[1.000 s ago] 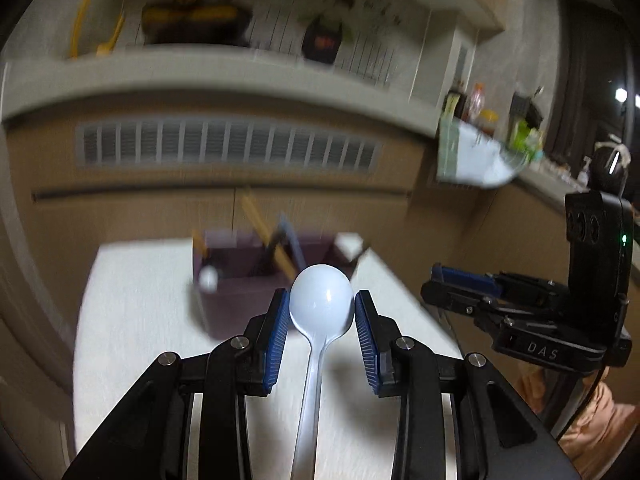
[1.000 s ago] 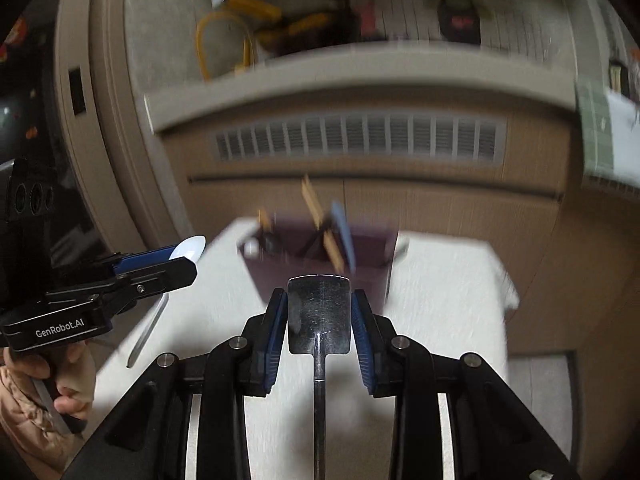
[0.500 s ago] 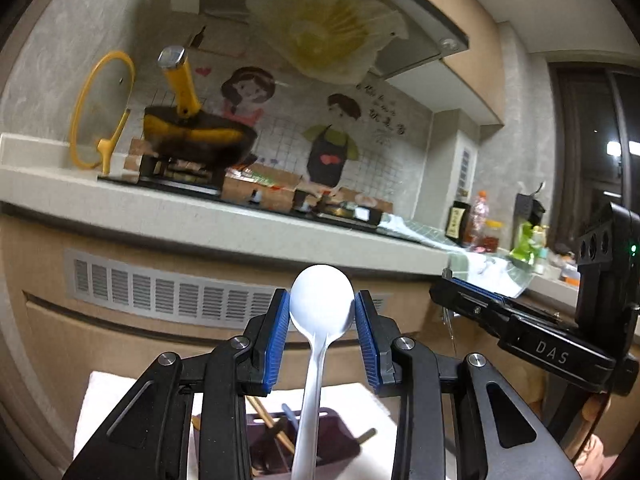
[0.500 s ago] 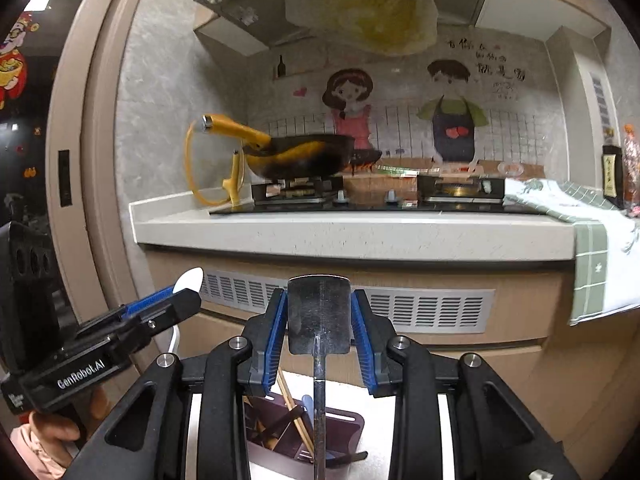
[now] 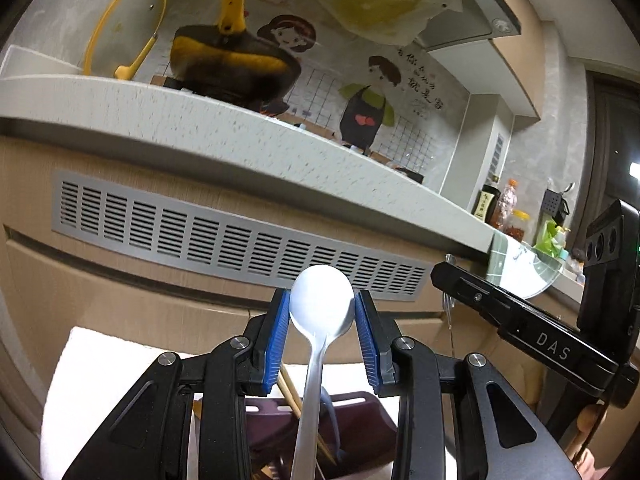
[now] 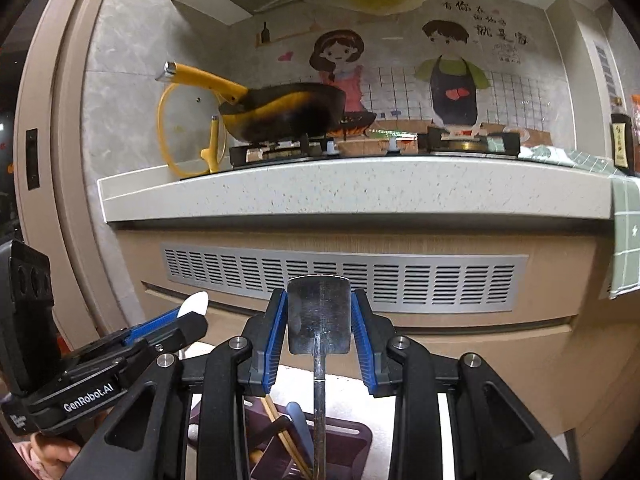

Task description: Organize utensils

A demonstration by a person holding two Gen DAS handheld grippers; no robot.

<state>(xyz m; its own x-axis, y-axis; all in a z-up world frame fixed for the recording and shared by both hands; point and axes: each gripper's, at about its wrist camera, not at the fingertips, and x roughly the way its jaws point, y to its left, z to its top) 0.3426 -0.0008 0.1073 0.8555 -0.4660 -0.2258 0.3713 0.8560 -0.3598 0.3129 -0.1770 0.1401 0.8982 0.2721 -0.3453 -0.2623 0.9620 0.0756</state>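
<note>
Left gripper (image 5: 322, 312) is clamped on a white spoon (image 5: 320, 312): blue pads (image 5: 278, 336) press both sides of the bowl, w/ the bowl up by the fingertips and the handle running down toward the camera. Right gripper (image 6: 319, 312) is likewise closed on a metal spatula (image 6: 319, 314), pads tight on both edges of the flat blade, thin handle dropping straight down btwn the fingers.

Both tools are held above a dark purple utensil holder (image 6: 352, 440), which sits on a white table (image 5: 80, 360) at the bottom of each wrist view. Holder already has wooden chopsticks (image 6: 280, 424) leaning at an angle and a pale blue utensil (image 6: 298, 420) beside them; can't tell which compartment each is in, since the gripper bodies hide most of it. Spatula handle crosses in front of the holder in the right wrist view; can't tell if its end is touching anything.

Each gripper shows in the other's view: left one low at the left edge of the right wrist view, spoon bowl poking out past its fingertips; right one at the right side of the left wrist view.

Behind: kitchen counter (image 6: 360, 192) w/ a grey vent grille (image 6: 344, 280) under it, a yellow-handled pan (image 6: 280, 112) on the stove, a yellow-rimmed glass lid (image 6: 184, 128) leaning on the wall, cartoon wall stickers (image 6: 452, 76).
</note>
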